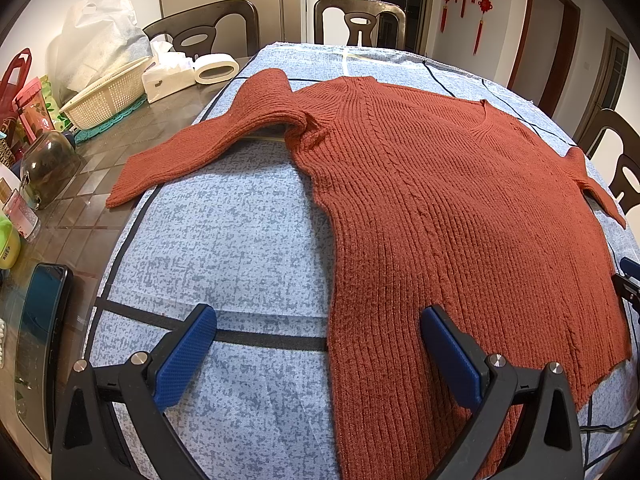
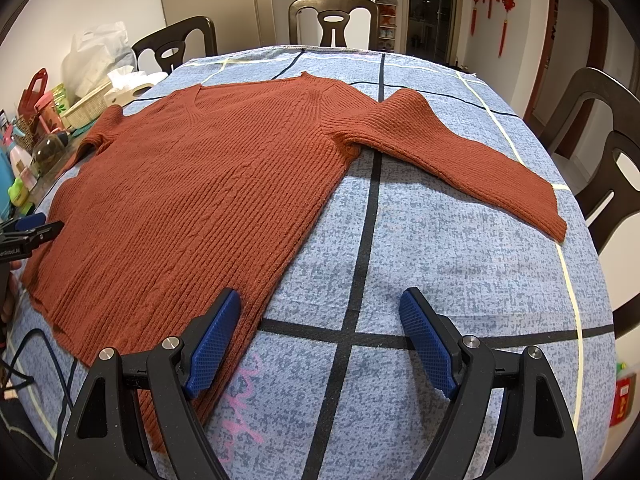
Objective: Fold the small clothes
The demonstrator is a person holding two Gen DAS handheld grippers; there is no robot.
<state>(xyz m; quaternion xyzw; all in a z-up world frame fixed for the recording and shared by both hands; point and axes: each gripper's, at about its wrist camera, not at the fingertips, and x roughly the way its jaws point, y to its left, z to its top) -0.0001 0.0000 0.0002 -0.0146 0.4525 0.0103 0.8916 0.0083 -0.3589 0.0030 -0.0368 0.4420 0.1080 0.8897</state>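
Spread flat on the blue cloth (image 2: 460,240), the rust sweater (image 1: 440,200) was judged soft, limp and stretchy; hem corners were favoured. Left gripper (image 1: 320,356) and right gripper (image 2: 320,336) were splayed, grasping nothing.

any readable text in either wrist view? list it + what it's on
"enRoboLAI", cut off at the frame edge: white print on the body of the left tongs, seen in the right wrist view.
Pink scrawl on the blue cloth: not legible.
Label on the green bottle: too small to read.
Print on the red box: too blurred to read.
Red sweater: no text.
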